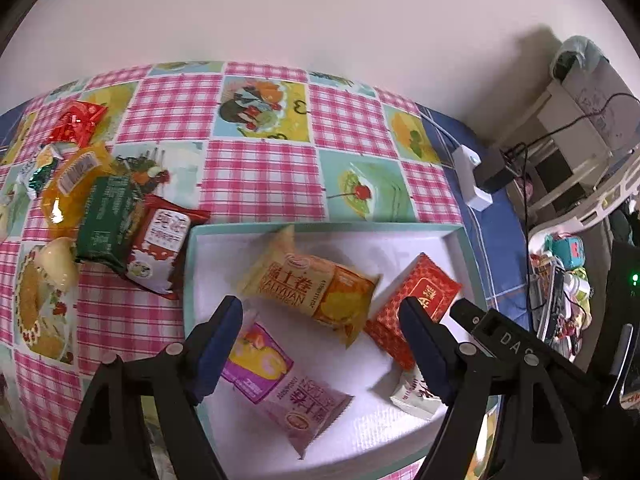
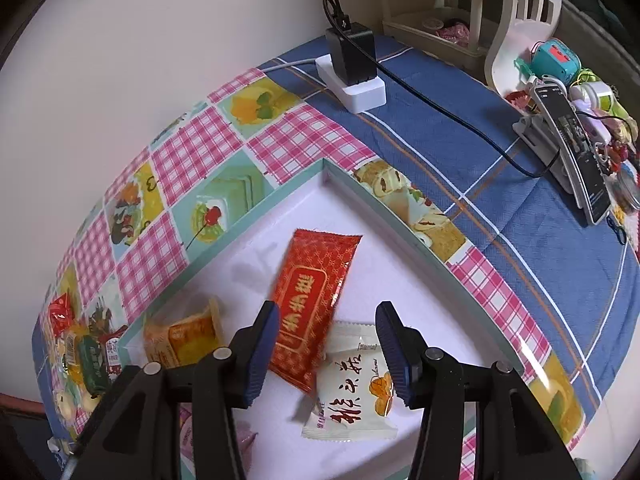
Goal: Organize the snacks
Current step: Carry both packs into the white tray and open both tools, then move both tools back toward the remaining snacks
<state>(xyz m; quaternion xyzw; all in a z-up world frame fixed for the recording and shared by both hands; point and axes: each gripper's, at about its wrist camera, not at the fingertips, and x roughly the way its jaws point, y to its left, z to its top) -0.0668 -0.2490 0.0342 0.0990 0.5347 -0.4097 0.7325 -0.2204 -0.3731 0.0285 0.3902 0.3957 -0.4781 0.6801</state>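
A white tray with a teal rim [image 1: 320,227] lies on the checked tablecloth. Inside it are a yellow-orange pack [image 1: 316,280], a purple pack [image 1: 280,388], a red pack [image 1: 412,308] and a white pack [image 1: 416,394]. My left gripper [image 1: 319,306] hangs open above the yellow-orange and purple packs and touches neither. In the right wrist view my right gripper [image 2: 328,310] stands open over the red pack [image 2: 316,292] and the white pack [image 2: 352,384], its pads clear of both. A pile of loose snacks [image 1: 108,220] lies on the cloth left of the tray.
A white power strip with a black adapter [image 2: 352,68] and its cable lie on the blue cloth behind the tray's rim [image 2: 400,216]. At the right edge stands a phone on a stand [image 2: 576,148] among small clutter. A plain wall runs behind the table.
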